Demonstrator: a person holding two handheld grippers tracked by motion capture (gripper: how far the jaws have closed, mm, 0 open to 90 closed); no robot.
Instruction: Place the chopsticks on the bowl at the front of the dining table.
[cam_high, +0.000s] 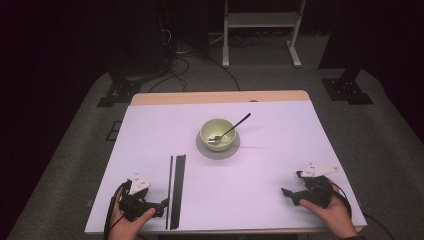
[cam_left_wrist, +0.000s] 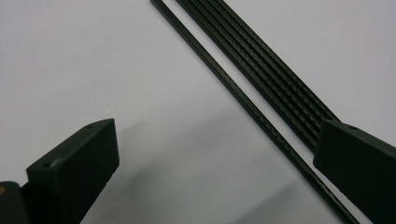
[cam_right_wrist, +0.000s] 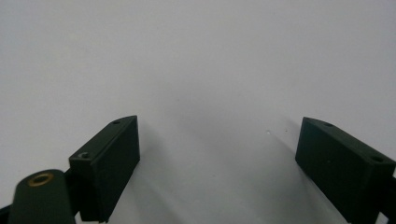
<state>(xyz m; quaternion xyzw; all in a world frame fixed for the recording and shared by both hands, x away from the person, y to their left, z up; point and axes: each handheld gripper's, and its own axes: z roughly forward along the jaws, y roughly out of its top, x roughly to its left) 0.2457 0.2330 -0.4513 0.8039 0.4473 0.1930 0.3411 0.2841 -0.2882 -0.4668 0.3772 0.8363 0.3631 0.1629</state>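
Note:
A pale green bowl (cam_high: 206, 136) stands on a grey saucer (cam_high: 229, 151) at the middle of the white table (cam_high: 270, 150). A dark spoon (cam_high: 235, 126) rests in it, handle leaning up to the right. Near the front left lie a thin black strip (cam_high: 170, 190) (cam_left_wrist: 243, 100) and a wider ribbed black strip (cam_high: 178, 190) (cam_left_wrist: 266, 70), side by side. My left gripper (cam_high: 161, 206) (cam_left_wrist: 217, 128) is open just left of them, the thin strip running between its jaws and the wide one at its right jaw. My right gripper (cam_high: 291, 183) (cam_right_wrist: 219, 122) is open over bare table at the front right.
A wooden band (cam_high: 220, 97) edges the table's far side. Beyond it on the grey floor stand a white frame (cam_high: 260, 30), black stand feet (cam_high: 347, 90) and loose cables (cam_high: 175, 65). Both hands rest at the table's front edge.

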